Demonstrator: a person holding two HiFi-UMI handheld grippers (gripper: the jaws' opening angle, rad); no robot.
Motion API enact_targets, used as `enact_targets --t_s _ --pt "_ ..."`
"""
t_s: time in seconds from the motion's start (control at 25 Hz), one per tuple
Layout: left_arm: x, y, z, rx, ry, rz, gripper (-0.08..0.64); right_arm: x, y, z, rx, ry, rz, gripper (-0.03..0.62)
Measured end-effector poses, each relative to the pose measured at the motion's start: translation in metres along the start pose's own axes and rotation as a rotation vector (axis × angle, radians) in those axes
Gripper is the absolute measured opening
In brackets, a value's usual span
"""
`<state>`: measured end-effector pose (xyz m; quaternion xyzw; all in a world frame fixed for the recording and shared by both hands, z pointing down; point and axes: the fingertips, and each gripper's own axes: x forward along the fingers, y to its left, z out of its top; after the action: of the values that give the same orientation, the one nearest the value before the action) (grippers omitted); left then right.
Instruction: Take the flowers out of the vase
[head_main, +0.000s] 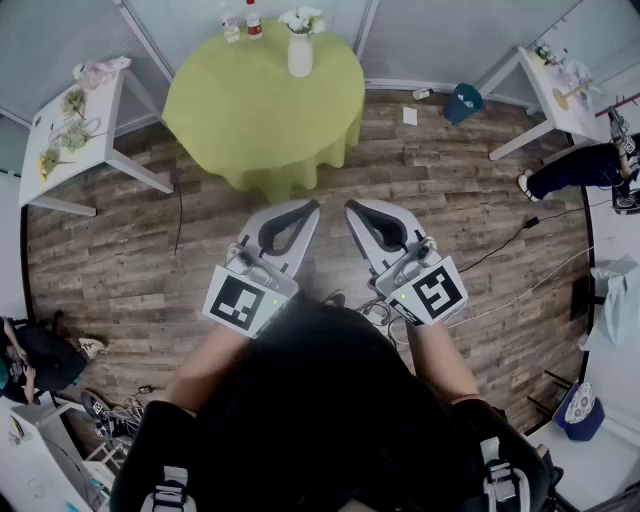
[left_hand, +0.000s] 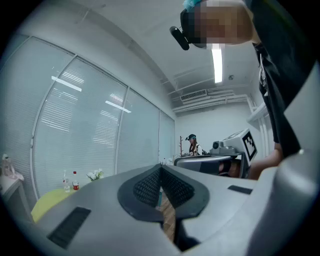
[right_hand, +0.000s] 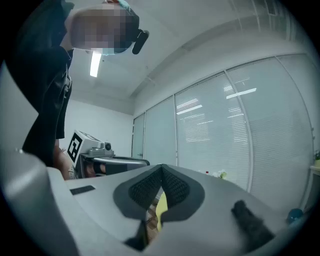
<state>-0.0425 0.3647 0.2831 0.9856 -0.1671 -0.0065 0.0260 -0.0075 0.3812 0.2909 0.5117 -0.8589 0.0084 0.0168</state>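
Holding shut, empty jaws; removal not yet begun.

The pads of the left gripper (left_hand: 160, 172) are pressing together with nothing between them, and those of the right gripper (right_hand: 161, 172) are doing likewise. Both grippers are pointing level toward the round green table (head_main: 230, 130) and hanging well short of it, over the wood floor (head_main: 450, 220). The flowers (head_main: 301, 19) are sitting upright in the white vase (head_main: 300, 57), which is standing near the table's far edge, with two small bottles (head_main: 253, 18) just beside it. No stem is being touched. Judging from this, nothing is done: the approach to the table, the grip on the stems and the lift clear of the vase are all awaiting action.
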Motion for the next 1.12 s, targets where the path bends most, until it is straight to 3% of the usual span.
enact_targets --t_s 0.52,1.12 --pt "-0.001 0.008 -0.011 0.036 0.023 0.024 0.014 0.009 0.002 -0.012 -0.003 0.016 -0.015 0.020" --pt "-0.009 0.072 -0.016 0.040 0.004 -0.047 0.014 0.069 -0.001 -0.015 -0.001 0.033 -0.097 0.020"
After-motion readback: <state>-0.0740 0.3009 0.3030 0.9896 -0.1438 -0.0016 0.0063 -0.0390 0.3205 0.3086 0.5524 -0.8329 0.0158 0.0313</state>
